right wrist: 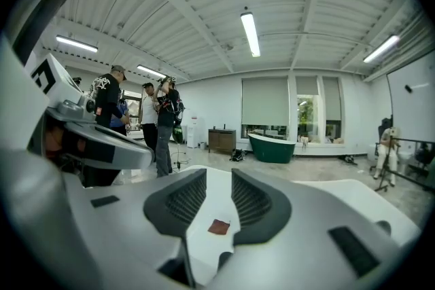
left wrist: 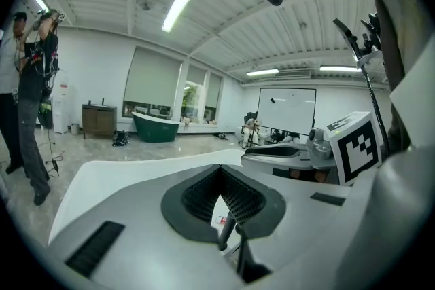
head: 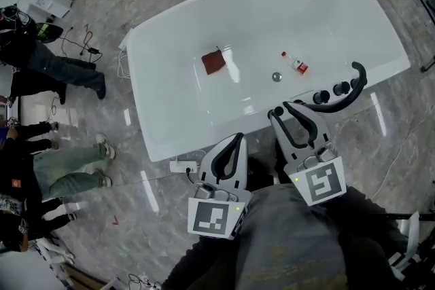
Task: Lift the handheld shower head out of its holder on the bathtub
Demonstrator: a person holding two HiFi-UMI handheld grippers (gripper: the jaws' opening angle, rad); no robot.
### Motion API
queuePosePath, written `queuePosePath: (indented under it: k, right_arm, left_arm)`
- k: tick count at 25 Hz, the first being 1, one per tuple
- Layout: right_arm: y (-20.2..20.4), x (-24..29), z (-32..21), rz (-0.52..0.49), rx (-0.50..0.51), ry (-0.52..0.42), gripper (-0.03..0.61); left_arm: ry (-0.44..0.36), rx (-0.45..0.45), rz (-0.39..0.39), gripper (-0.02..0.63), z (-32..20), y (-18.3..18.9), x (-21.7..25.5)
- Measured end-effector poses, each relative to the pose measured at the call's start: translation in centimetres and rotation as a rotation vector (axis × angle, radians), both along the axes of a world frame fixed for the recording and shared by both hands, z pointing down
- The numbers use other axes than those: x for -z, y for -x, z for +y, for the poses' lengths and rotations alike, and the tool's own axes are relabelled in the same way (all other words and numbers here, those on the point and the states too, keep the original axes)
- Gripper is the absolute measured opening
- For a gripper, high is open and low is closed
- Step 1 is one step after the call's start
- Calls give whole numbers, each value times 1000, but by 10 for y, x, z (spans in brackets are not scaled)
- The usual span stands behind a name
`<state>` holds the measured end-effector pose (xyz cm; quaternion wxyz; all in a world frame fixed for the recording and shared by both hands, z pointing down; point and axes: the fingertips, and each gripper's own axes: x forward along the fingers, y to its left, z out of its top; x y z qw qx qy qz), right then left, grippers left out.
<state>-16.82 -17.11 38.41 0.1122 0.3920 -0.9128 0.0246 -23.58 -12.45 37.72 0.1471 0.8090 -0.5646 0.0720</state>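
The black handheld shower head (head: 348, 93) lies along the near right rim of the white bathtub (head: 170, 44), beside two dark knobs (head: 321, 97). In the head view my right gripper (head: 285, 109) hovers over that rim, just left of the shower head and apart from it. Its jaws stand open with nothing between them, and the right gripper view shows only the tub floor through the gap of that gripper (right wrist: 219, 176). My left gripper (head: 237, 139) hangs outside the tub's near wall. In the left gripper view its jaws meet at the tip of the gripper (left wrist: 221, 170), holding nothing.
A red-brown cloth (head: 213, 62), a small red-labelled bottle (head: 296, 65) and the drain (head: 276, 77) lie on the tub floor. A power strip (head: 182, 165) sits on the floor by the tub. People (head: 47, 64) stand at the left. A green tub (right wrist: 272, 147) stands far off.
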Motion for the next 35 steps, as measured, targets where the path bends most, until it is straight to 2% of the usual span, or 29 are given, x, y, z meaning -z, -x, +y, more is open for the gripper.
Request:
queuePosePath:
  k: [15,23,26,29,35]
  right_arm:
    - [-2,-132,-22,-1,-27,-52,152]
    - [-13,-207,-34,-1,-51,7,161]
    - [-15,-222,-30,18,-49,25,159]
    - [-13,-228,-26,30,-32,37,127]
    - [-12,-229,-26,51,-13,76,126]
  left_arm:
    - [-11,-34,-64,2,-18,-6,-124]
    - [39,-40,-87,2,-28,-14,-186]
    - [66,-45,-88,2,-28,-18,-200]
    - [93,-51,-90,2,-27,-22,-203]
    - [76,-49,-94,2,-33,-27,-185]
